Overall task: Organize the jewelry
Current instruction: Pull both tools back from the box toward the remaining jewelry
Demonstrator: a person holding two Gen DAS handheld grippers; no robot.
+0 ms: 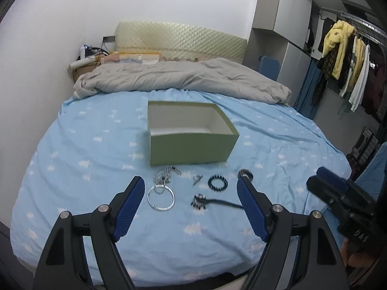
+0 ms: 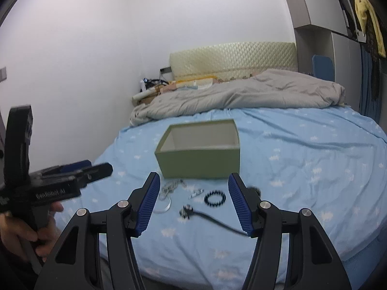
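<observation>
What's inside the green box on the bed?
The green box looks empty: only its white walls and a strip of white bottom show. Its front wall hides the near part of the floor. All the jewelry lies outside, on the blue sheet.

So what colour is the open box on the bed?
The box is pale olive green outside, white inside; clearest in the left wrist view.

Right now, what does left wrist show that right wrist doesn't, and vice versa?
Left wrist only: the whole silver bangle, the ring by its right finger, a clothes rack, and the right gripper from the side.

Right wrist only: the left gripper from the side, plus the hand holding it.

Both: open green box, chain, black bead bracelet, black tasselled piece, blue sheet, grey duvet. Both grippers are open and empty.
</observation>
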